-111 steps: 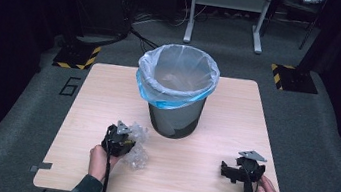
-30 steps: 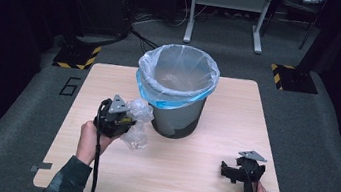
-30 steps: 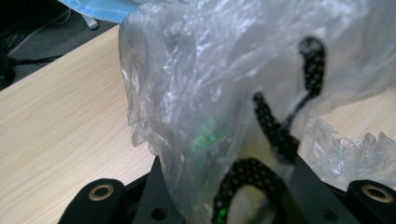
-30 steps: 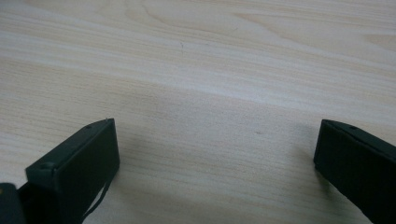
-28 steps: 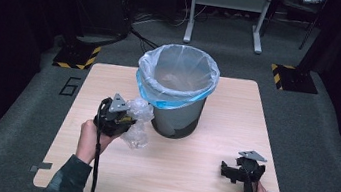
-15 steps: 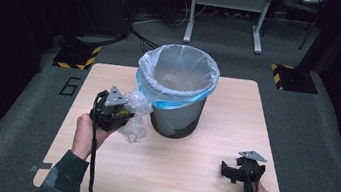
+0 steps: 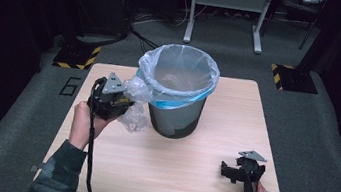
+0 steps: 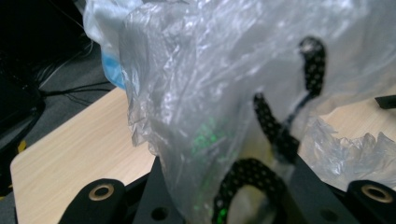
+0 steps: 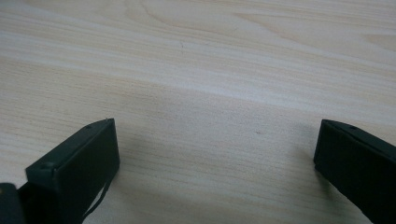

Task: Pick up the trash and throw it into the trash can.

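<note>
two grippers: left gripper (image 7: 125,100) pinches a crumpled clear plastic bag (image 7: 134,107) beside the lined dark bin (image 7: 176,98); right gripper (image 9: 215,154) spread wide over the pale wooden table (image 7: 209,167).

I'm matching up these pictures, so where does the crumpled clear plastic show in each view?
High view: crumpled clear plastic left of centre, in the left claw, beside the bin.
Left gripper view: draped over the middle and top.
Right gripper view: not in it.
Shared landmark: the wooden table.
</note>
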